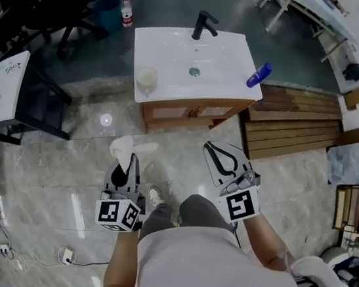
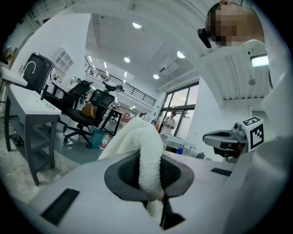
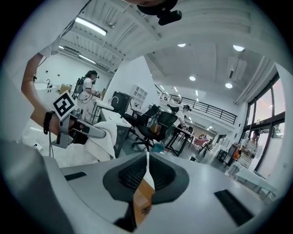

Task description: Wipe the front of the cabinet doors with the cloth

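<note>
Marble floor (image 1: 59,183) fronts the cabinet (image 1: 192,112); left gripper (image 1: 133,159) jaws clamp the cloth (image 1: 122,147), right gripper (image 1: 208,147) jaws closed.

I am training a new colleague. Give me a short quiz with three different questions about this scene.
1. True or false: the left gripper holds the white cloth.
2. What sits at the right edge of the sink top? A) blue bottle B) red mug C) sponge
3. Fill in: the right gripper has its jaws ____, with nothing held.
Key: 1 true; 2 A; 3 shut.
</note>
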Available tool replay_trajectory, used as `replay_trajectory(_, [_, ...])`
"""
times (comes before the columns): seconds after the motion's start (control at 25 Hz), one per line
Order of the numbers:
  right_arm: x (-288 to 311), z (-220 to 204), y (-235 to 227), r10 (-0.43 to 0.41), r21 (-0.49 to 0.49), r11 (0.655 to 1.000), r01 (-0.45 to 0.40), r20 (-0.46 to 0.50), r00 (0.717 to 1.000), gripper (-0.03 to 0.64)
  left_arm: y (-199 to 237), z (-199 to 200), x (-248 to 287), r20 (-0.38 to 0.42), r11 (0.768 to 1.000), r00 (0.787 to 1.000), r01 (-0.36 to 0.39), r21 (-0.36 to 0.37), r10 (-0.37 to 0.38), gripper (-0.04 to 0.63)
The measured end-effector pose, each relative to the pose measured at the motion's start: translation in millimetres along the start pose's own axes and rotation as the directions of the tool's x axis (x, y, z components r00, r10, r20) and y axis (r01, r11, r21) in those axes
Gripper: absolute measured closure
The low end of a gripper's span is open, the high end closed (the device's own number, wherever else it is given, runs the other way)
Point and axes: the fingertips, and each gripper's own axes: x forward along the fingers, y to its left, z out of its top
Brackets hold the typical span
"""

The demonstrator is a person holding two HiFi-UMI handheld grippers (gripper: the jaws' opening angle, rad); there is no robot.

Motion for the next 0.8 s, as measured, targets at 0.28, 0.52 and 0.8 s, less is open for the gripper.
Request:
replay_trajectory(0.28, [21.8, -30.4, -46.2, 0.013, -0.033, 0.999, -0.014, -0.036, 0.999, 0.572, -9.0, -1.7, 60.3, -0.004, 1.0, 1.0, -0.024, -0.006, 0.024, 0.537])
replay_trajectory(0.52, [58.0, -60.8, -62.5, 0.069, -0.052, 0.996, -0.07, -0.014, 0.998, 0.572, -0.4, -12.1, 102.5, 0.015, 0.997, 0.997, -0.077, -0.006, 0.077, 0.537])
replay_trajectory(0.8, [116.7, -109.4, -52.6, 0.118, -0.074, 0.99, -0.119, -0.018, 0.993, 0.572, 46.2, -51.4, 133.7, 0.001, 0.988, 0.988, -0.157, -0.005, 0.157, 0.537])
